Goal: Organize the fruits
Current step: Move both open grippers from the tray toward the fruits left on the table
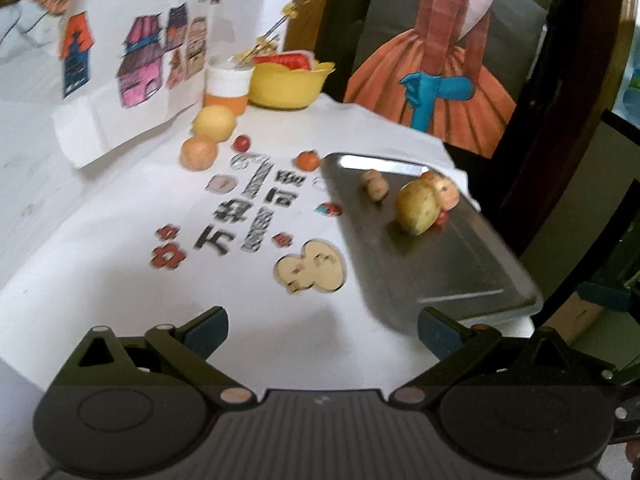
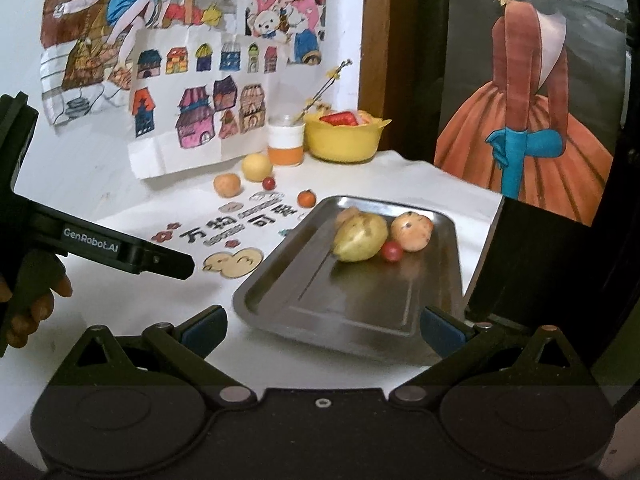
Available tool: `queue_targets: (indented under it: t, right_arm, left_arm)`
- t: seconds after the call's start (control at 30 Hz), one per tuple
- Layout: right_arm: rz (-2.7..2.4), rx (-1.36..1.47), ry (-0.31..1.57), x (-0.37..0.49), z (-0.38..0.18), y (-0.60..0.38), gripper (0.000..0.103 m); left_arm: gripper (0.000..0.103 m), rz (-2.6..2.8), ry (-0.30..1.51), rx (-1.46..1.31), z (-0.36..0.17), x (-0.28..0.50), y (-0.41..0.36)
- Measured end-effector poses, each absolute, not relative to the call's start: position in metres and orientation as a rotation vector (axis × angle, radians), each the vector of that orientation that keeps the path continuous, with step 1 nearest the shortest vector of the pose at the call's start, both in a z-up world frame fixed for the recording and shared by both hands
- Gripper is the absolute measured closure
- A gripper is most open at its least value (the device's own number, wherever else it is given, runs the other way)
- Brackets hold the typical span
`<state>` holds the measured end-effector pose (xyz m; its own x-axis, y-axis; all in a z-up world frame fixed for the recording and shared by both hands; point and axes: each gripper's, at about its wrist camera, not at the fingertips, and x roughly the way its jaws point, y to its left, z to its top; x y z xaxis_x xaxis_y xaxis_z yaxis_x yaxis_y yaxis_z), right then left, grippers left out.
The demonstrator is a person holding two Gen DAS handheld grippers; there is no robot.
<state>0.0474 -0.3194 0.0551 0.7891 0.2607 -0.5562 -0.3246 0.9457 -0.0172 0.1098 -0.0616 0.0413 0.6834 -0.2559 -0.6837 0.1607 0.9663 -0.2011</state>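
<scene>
A steel tray (image 2: 340,308) lies on the white table and holds a yellow-green pear (image 2: 360,238), a speckled peach (image 2: 412,232) and a small red fruit (image 2: 391,251); a brownish piece (image 1: 376,186) also lies in it. Left of the tray on the table are a yellow fruit (image 2: 257,167), an orange fruit (image 2: 227,185), a small red fruit (image 2: 269,183) and a tangerine (image 2: 306,198). My left gripper (image 1: 322,332) is open and empty above the table, left of the tray (image 1: 440,272). My right gripper (image 2: 322,330) is open and empty at the tray's near edge.
A yellow bowl (image 2: 344,138) with red fruit and a jar (image 2: 285,140) stand at the back against drawings on the wall. Stickers with lettering (image 2: 240,224) cover the tabletop. A hand (image 2: 36,300) holds the left gripper. The table edge drops off right of the tray.
</scene>
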Motion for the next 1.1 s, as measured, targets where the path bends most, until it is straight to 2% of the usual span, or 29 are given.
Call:
queue_targets:
  t: [0.47, 1.1]
  right_arm:
    - [0.395, -0.171, 0.642, 0.033, 0.047, -0.277, 0.001]
    - [0.533, -0.327, 0.584, 0.041, 0.070, -0.204, 0.001]
  left_arm:
    - [0.000, -0.169, 0.812, -0.146, 0.036, 0.096, -0.015]
    - [0.000, -0.102, 0.668, -0.163, 0.074, 0.100, 0.042]
